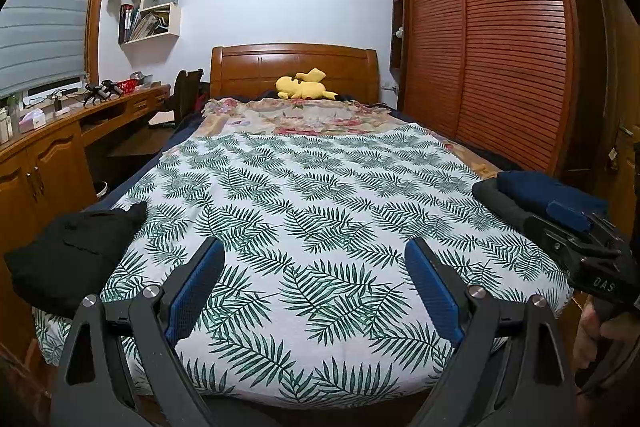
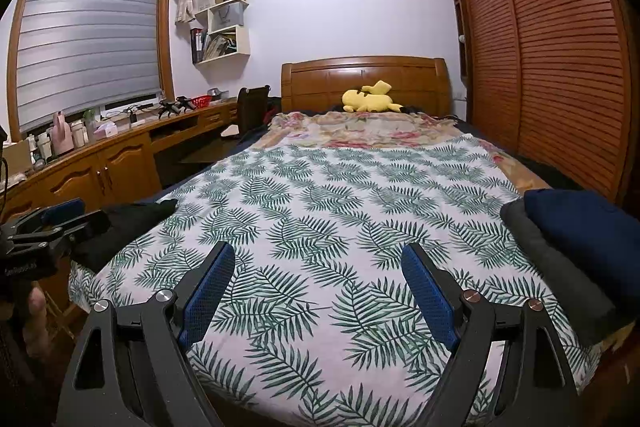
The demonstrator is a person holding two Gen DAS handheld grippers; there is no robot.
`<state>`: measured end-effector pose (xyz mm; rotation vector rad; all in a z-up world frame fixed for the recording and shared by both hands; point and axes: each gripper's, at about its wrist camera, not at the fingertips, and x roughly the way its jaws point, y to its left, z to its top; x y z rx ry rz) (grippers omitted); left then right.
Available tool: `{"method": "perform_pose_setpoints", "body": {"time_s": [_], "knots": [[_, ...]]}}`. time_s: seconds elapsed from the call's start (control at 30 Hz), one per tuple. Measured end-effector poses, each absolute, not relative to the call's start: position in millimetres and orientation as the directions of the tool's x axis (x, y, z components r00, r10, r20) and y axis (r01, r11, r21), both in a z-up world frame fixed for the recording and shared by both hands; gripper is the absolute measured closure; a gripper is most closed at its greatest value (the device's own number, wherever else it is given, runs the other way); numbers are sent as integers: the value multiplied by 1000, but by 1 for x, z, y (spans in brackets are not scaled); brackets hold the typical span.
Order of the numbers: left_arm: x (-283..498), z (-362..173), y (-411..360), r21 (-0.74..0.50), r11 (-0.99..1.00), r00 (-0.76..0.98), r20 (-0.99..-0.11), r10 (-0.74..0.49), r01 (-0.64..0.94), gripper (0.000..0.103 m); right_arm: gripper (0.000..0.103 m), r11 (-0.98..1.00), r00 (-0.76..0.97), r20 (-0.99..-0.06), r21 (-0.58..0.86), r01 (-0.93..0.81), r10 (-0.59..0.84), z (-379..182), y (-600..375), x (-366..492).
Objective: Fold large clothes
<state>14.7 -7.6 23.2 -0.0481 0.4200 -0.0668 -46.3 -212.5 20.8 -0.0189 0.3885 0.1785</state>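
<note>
A black garment (image 1: 68, 251) lies bunched on the near left corner of the bed (image 1: 320, 195), which has a fern-print sheet; it also shows in the right wrist view (image 2: 124, 227). A folded stack, a navy piece (image 2: 580, 227) on a dark grey piece (image 2: 560, 267), sits at the near right edge, also in the left wrist view (image 1: 536, 191). My left gripper (image 1: 314, 255) is open and empty above the bed's near end, right of the black garment. My right gripper (image 2: 318, 259) is open and empty, left of the stack. Each gripper shows at the other's frame edge.
A yellow plush toy (image 1: 302, 87) lies by the wooden headboard on a floral blanket (image 1: 296, 115). A wooden desk (image 2: 120, 155) with bottles and clutter runs along the left wall under the window. A louvred wardrobe (image 2: 560, 47) stands on the right.
</note>
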Motion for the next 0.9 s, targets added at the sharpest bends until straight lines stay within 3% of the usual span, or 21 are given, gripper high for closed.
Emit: {"method": "perform_pose_setpoints", "body": {"time_s": [0.9], "knots": [[4, 28, -15, -53, 996, 925, -370, -83, 69, 11, 17, 986, 922, -350, 22, -168, 165, 22, -212, -49]]}}
